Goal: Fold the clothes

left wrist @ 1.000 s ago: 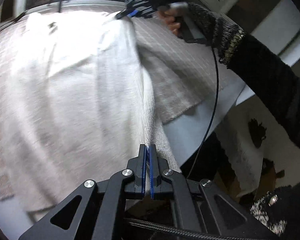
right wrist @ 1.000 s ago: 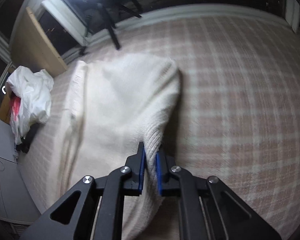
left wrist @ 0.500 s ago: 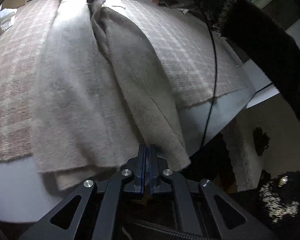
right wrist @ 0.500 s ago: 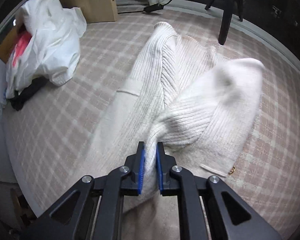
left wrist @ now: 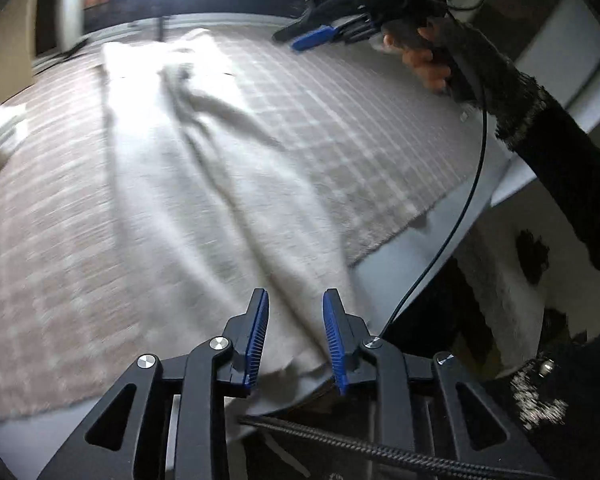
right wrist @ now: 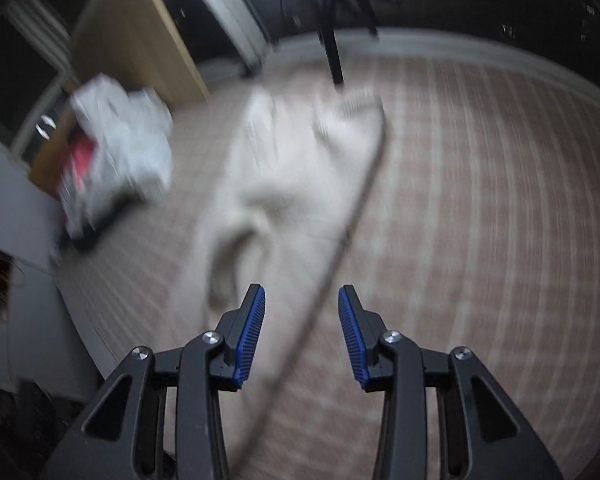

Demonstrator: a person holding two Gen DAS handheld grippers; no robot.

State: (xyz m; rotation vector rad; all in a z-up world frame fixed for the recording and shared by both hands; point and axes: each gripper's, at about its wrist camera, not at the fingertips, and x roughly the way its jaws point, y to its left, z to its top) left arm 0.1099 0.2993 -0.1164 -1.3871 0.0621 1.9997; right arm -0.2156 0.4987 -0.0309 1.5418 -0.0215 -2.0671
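The cream sweater looked soft and limp, light enough to lift by a pinch, and its fuzzy knit seemed unlikely to slip between ribbed pads; it would sag and bunch wherever it went unsupported. A hem corner or a doubled side edge looked the sensible place to take hold, one corner per gripper, so the cloth would hang flat.

It lay stretched lengthwise on the checked pink blanket, folded roughly along its length with a ridge of wrinkles down the middle, its near end draped at the blanket's front edge. The left gripper hovered over that near end, jaws opening, cloth below them but not pinched. The right gripper was off the sweater's far end, jaws opening too, empty as far as the blur allowed; a dark cable crossed below it
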